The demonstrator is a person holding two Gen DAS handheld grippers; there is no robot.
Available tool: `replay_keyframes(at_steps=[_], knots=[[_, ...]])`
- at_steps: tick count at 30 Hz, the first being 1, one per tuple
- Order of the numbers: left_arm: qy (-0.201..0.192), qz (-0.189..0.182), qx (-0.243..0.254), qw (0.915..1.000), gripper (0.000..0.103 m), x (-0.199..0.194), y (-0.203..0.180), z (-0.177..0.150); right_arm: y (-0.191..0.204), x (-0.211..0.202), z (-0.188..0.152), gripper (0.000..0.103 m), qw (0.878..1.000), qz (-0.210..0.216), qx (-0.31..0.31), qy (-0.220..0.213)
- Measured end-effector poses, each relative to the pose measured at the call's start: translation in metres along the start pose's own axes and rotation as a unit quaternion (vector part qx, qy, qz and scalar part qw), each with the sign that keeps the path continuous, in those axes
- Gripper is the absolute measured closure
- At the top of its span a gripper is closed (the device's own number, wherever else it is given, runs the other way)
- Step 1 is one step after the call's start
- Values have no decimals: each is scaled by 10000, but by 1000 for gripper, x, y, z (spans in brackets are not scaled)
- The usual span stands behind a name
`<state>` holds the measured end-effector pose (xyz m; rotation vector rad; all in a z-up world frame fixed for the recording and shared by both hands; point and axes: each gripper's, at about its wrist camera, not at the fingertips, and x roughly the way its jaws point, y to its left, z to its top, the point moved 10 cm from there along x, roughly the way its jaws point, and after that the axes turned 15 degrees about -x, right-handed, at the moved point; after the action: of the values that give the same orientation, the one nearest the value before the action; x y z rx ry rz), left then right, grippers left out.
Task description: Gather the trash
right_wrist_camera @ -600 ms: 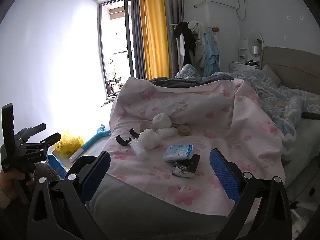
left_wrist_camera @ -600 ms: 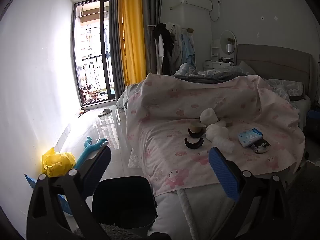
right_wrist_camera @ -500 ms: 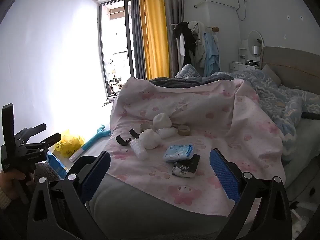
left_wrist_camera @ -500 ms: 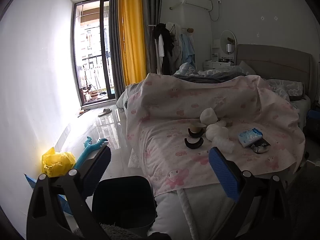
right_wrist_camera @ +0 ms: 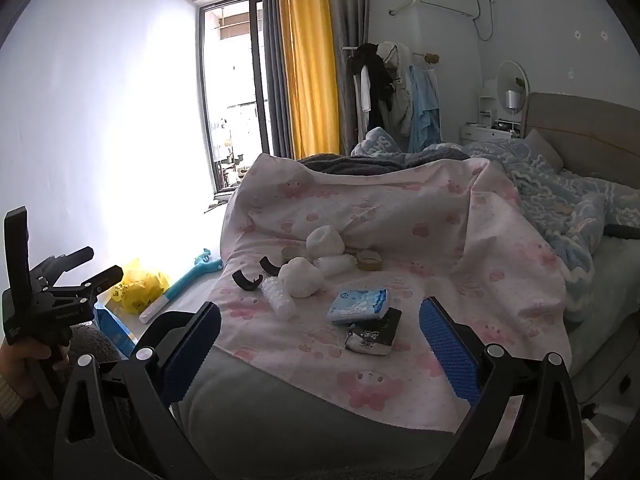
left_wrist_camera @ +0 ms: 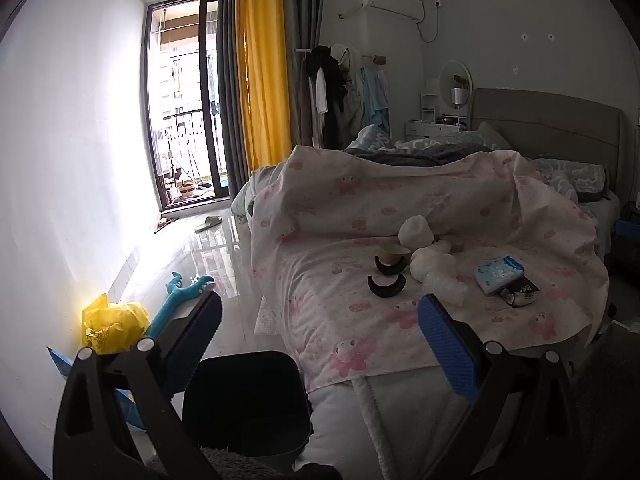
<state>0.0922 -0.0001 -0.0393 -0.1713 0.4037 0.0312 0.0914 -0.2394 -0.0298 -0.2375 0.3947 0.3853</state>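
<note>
Both grippers spread wide, nothing between the blue pads. Left gripper [left_wrist_camera: 318, 316] hangs above the black plastic bin [left_wrist_camera: 244, 404] on the glossy floor at the bed's foot; right gripper [right_wrist_camera: 320, 328] hovers before the pink cartoon-print sheet [right_wrist_camera: 400, 208] covering the bed.

Trash sits in a cluster on the sheet, untouched: light-blue tissue pack with a cartoon figure [right_wrist_camera: 357, 305], black-and-white crumpled wrapper [right_wrist_camera: 373, 336] touching its near edge, print too small to read. Clear crushed plastic bottle [right_wrist_camera: 279, 299] just beside a white crumpled paper ball [right_wrist_camera: 301, 278]. Second white wad [right_wrist_camera: 325, 240] behind it. Two black curved pieces [right_wrist_camera: 247, 281] left of the bottle. Brown tape roll [right_wrist_camera: 369, 260] near the wads.

Yellow plastic bag [right_wrist_camera: 138, 286] by the wall, its dark print illegible.
</note>
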Motion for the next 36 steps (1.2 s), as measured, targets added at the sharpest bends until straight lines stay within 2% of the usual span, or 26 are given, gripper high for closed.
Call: replay_keyframes(at_steps=[36], knots=[[15,-7,20,10000,3,1,-2,-3,0,0,-1,3,10000,19,12,-3]])
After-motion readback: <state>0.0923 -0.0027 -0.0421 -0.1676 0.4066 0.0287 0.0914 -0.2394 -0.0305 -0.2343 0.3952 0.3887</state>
